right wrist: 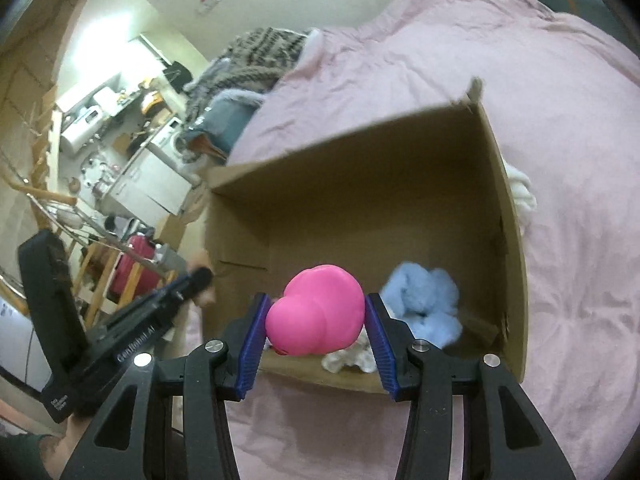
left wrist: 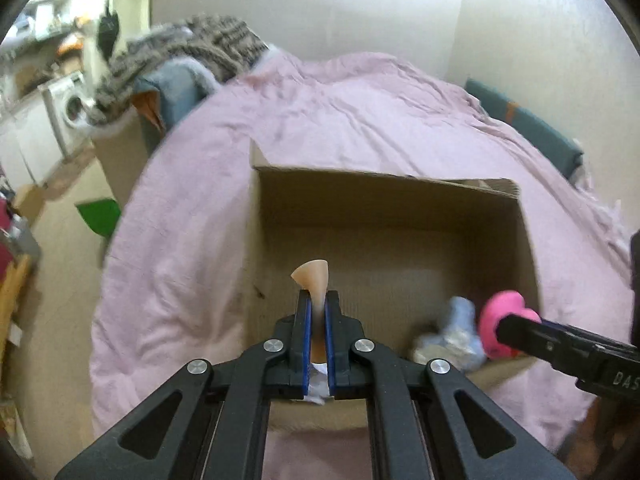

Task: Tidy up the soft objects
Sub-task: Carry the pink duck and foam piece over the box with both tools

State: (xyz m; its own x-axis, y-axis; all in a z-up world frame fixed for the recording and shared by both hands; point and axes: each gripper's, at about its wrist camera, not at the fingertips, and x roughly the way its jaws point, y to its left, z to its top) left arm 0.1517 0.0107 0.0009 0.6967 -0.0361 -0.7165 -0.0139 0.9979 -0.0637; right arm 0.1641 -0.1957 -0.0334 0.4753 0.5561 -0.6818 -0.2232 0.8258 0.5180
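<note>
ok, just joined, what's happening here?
A person is sorting soft toys into a cardboard box on a pink bed. The left hand-held gripper pinches a peach toy; the right hand-held gripper holds a pink toy over the box. A blue plush already lies inside.

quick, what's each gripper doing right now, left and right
Left gripper: shut on a peach soft piece, above the cardboard box.
Right gripper: shut on a pink soft toy.
</note>
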